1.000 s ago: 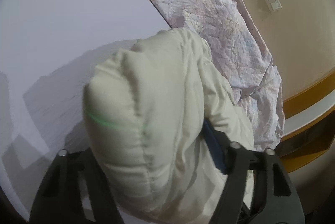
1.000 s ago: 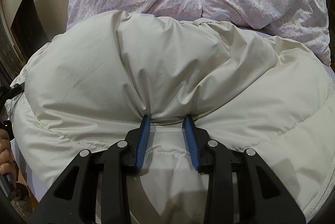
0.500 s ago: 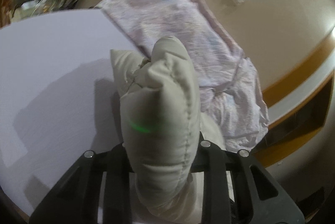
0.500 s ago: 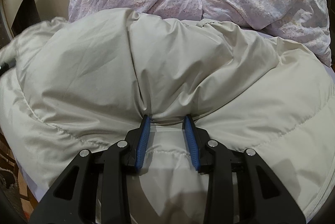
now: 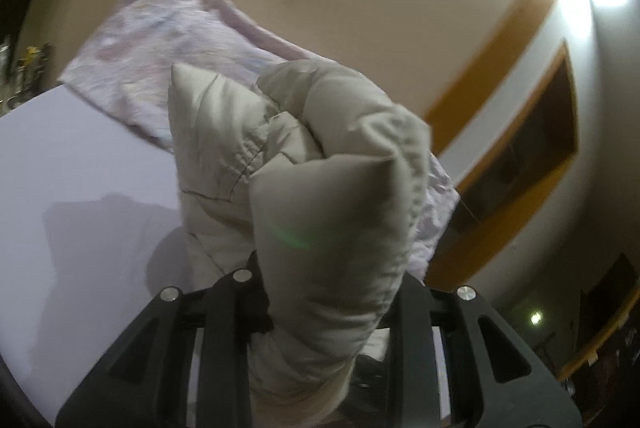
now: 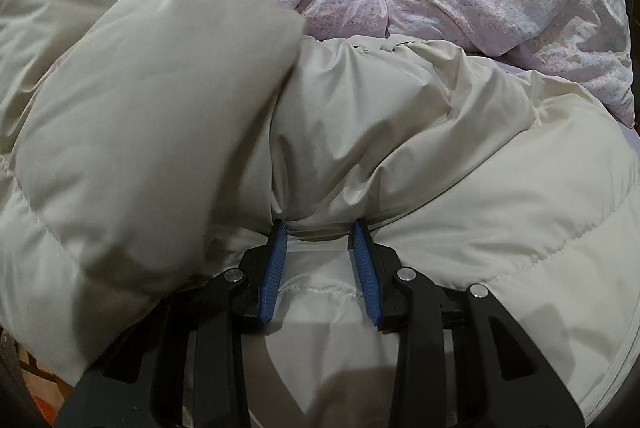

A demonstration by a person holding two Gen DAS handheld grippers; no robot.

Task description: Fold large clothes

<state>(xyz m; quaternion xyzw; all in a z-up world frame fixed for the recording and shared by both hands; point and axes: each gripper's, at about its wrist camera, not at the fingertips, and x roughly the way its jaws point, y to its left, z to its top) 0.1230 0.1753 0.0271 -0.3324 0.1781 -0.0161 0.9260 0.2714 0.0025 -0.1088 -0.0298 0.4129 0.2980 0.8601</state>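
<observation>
The left tool (image 5: pixel 320 308) has swung its clamped fold of the puffer jacket (image 6: pixel 440 156) up over the bed (image 5: pixel 80 188); the right tool (image 6: pixel 320 240), part-closed, pinches the hem.

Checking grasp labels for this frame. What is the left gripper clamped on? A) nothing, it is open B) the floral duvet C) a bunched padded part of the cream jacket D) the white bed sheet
C: in the left wrist view the left gripper is shut on a bunched padded fold of the cream jacket, which stands up in front of the floral duvet and the white sheet.
</observation>
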